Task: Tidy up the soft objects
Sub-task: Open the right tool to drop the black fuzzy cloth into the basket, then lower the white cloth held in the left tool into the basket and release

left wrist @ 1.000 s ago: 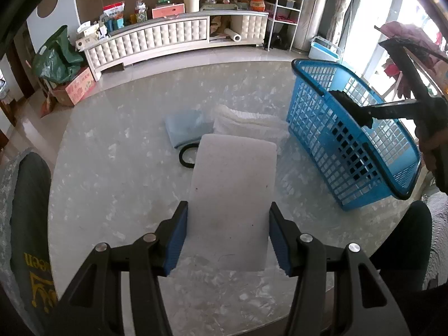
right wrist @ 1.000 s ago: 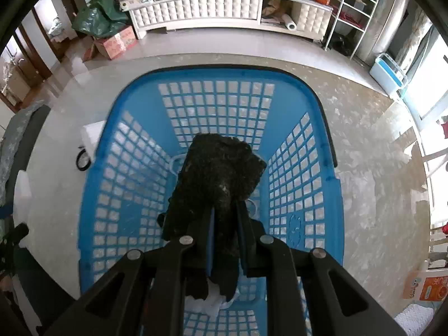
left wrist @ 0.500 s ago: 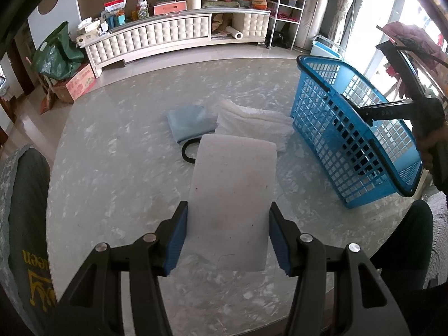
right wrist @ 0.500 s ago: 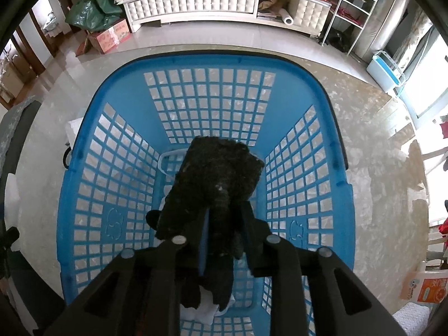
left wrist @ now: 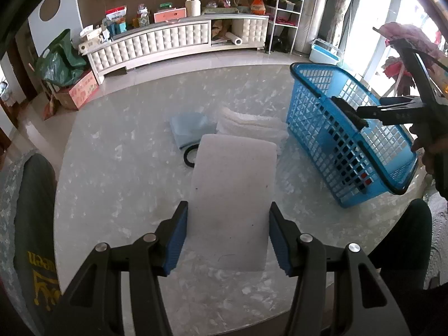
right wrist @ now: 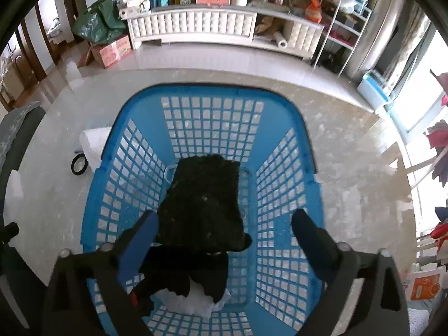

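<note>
Right gripper point(right wrist: 224, 240) hangs over the blue plastic lattice basket point(right wrist: 140, 184); its jaws are opening and now stand wide, where a second ago they pinched the black coarse-textured soft pad point(right wrist: 204, 204); the pad now sits loose between the spread fingers, no pad pressing on it, and rests in the basket atop a white crumpled item point(right wrist: 196, 299) at 6 o'clock of the floor; judgement: this drop-off is done and the right hand is free for the next piece. Left gripper point(left wrist: 226, 235) is unchanged; jaws partly closed on the white rectangular foam sheet point(left wrist: 232, 196), near end between the blue pads. Basket lies at 2 o'clock of the sheet; light blue folded cloth point(left wrist: 190, 128) and white folded towel point(left wrist: 249, 123) lie at 12 o'clock on the pale marble tabletop point(left wrist: 112, 168), not yet sorted; the sheet looks next.
</note>
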